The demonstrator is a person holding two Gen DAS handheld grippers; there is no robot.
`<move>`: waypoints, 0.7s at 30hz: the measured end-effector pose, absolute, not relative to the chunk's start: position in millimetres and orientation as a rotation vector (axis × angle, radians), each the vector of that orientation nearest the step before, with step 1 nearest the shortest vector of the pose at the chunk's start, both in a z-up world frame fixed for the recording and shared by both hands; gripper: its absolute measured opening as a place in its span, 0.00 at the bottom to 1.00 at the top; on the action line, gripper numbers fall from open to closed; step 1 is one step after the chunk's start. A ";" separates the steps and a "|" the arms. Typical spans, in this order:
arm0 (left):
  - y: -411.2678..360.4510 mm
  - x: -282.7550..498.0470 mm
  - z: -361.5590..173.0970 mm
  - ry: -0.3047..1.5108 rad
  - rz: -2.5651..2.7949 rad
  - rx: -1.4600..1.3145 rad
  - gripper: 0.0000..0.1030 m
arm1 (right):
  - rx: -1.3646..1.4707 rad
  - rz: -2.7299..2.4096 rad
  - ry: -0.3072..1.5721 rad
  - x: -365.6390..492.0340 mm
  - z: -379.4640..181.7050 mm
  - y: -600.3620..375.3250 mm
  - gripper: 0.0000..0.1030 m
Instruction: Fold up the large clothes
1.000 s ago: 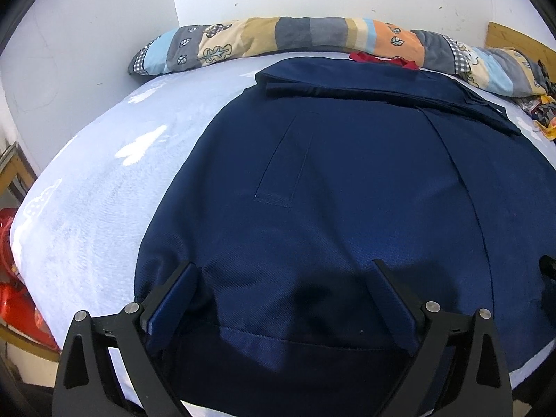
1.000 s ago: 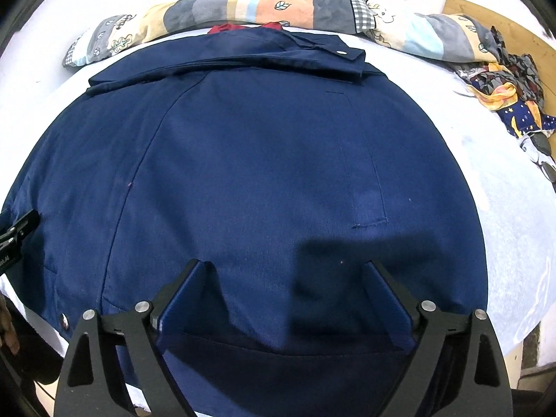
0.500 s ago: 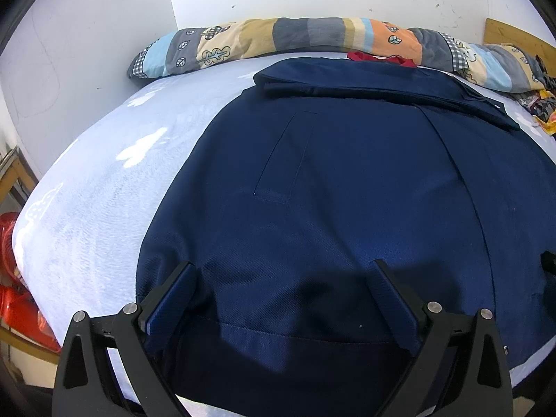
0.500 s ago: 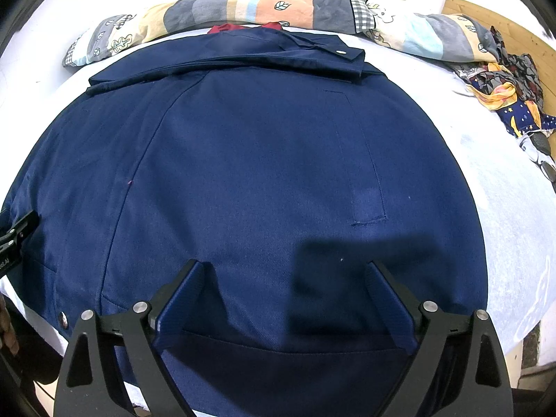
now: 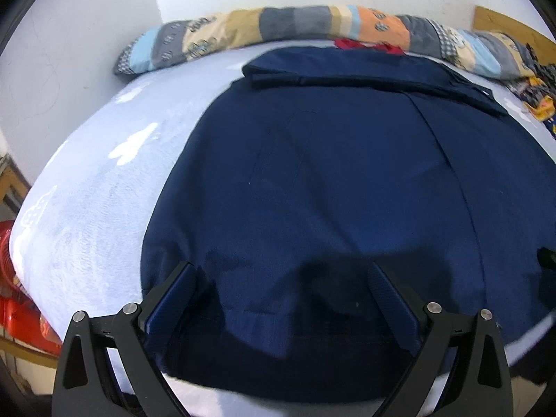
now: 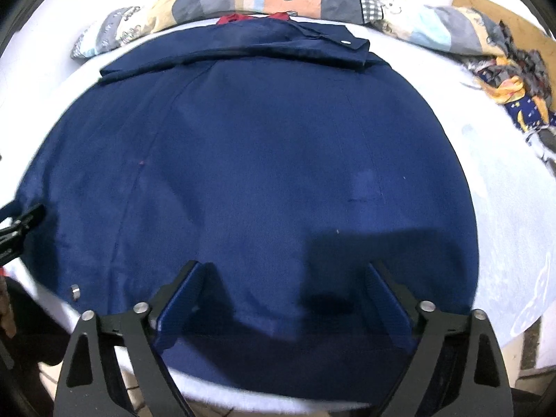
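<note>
A large navy jacket (image 5: 347, 173) lies spread flat on a pale blue bed sheet (image 5: 97, 208), with its sleeves folded across the far end and a bit of red lining (image 5: 365, 45) at the collar. My left gripper (image 5: 281, 271) hovers open over the near hem, and cloth shows between its fingers without being pinched. My right gripper (image 6: 284, 266) is also open over the jacket (image 6: 271, 156) near the same hem, to the right of a metal snap (image 6: 74, 292). The left gripper's tip (image 6: 21, 222) shows at that view's left edge.
A rolled patchwork quilt (image 5: 295, 26) lies along the far wall. A heap of patterned clothes (image 6: 514, 80) sits at the far right by a wooden board (image 6: 504, 10). A red plastic object (image 5: 14, 253) stands beside the bed on the left. The bed's near edge runs just below the hem.
Both views have drawn back a little toward me, so the hem and the bed's front edge now show below the fingers. Both grippers remain open; the jacket lies as before.
</note>
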State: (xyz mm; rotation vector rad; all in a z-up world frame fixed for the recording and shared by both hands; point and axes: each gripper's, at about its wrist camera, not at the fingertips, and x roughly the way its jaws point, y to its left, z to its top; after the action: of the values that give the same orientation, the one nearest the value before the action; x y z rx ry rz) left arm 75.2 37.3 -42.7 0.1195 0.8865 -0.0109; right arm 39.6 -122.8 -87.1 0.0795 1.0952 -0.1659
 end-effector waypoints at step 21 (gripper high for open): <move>215.6 66.6 -33.4 1.022 -0.058 -0.511 0.62 | 0.783 -0.131 1.047 -9.6 -92.4 -262.7 0.63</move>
State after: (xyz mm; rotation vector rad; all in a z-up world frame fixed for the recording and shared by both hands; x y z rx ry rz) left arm 66.6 215.6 -33.4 -0.5113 1.0222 -0.0579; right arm -9.6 -262.7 -92.4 0.7828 1.0469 -0.1312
